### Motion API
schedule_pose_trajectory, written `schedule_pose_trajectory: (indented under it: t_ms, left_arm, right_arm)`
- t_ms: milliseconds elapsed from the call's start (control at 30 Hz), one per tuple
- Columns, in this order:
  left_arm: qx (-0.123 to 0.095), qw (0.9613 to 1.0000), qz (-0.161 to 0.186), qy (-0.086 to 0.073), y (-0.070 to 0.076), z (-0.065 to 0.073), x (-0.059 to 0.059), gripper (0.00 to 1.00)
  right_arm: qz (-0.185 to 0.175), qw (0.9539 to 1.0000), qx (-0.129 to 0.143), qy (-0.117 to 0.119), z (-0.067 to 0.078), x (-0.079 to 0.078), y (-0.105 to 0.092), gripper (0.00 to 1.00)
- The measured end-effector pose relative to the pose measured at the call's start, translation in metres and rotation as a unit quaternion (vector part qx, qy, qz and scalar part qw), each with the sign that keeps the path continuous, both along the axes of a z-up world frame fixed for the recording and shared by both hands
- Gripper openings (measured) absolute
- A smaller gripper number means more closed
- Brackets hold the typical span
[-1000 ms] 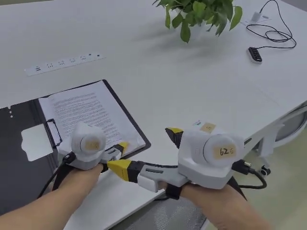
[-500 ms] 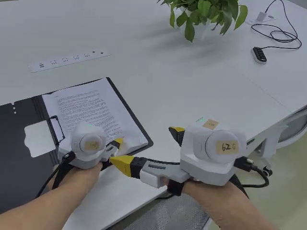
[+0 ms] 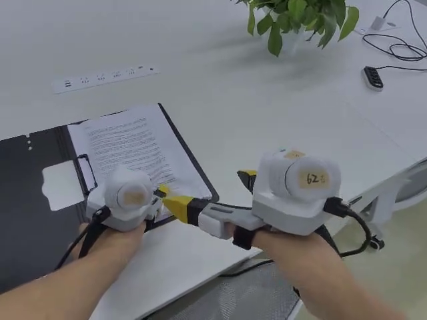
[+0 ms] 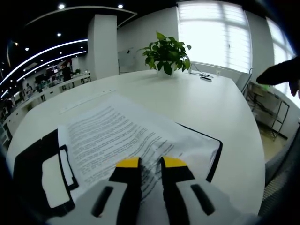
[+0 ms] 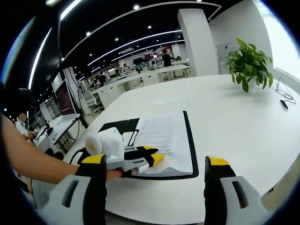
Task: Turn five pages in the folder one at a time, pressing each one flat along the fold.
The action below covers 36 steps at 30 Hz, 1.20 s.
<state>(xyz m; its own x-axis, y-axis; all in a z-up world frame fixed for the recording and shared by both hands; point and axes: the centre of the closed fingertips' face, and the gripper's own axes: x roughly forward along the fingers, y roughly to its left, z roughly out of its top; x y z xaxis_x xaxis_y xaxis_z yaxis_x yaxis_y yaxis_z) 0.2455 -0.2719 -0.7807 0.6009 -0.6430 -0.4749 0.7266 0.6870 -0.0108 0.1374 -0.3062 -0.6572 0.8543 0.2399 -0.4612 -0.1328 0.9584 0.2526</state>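
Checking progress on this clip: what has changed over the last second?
The right tool, yellow-tipped jaws wide open, has moved forward: its near tip now sits beside the left tool at the near edge of the white printed page. Nothing gripped or released. The black folder and page lie as before.

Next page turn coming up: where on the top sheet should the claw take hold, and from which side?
Probably the near right corner of the top sheet, by the left claw. Come in from the right: the folder holds the pages at the spine, so only that outer edge lifts.
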Motion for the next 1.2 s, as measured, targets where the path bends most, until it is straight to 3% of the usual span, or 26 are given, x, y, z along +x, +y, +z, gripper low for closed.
schedule_pose_trajectory:
  t_ms: [267, 400, 433, 633, 967, 1200]
  left_arm:
    - [0.002, 1.0, -0.005, 0.002, -0.002, 0.0, -0.001, 0.13]
    - [0.0, 1.0, -0.004, 0.002, -0.002, 0.0, -0.001, 0.12]
    - [-0.001, 1.0, -0.004, 0.002, -0.002, 0.0, -0.001, 0.12]
    - [-0.002, 1.0, -0.004, 0.001, -0.002, 0.0, -0.001, 0.12]
    - [-0.007, 1.0, -0.002, 0.0, -0.002, 0.001, -0.001, 0.12]
    - [-0.009, 1.0, 0.0, 0.001, -0.002, 0.001, -0.002, 0.12]
  right_arm:
    - [-0.023, 0.9987, 0.031, 0.034, -0.023, 0.023, -0.006, 0.74]
    - [-0.043, 0.9957, 0.063, 0.053, -0.038, 0.03, -0.008, 0.69]
    - [-0.05, 0.993, 0.081, 0.07, -0.044, 0.03, -0.006, 0.68]
    - [-0.064, 0.9875, 0.103, 0.101, -0.073, 0.034, -0.007, 0.62]
    - [-0.089, 0.9798, 0.138, 0.114, -0.093, 0.044, -0.012, 0.55]
    - [-0.102, 0.9755, 0.15, 0.124, -0.104, 0.045, -0.014, 0.43]
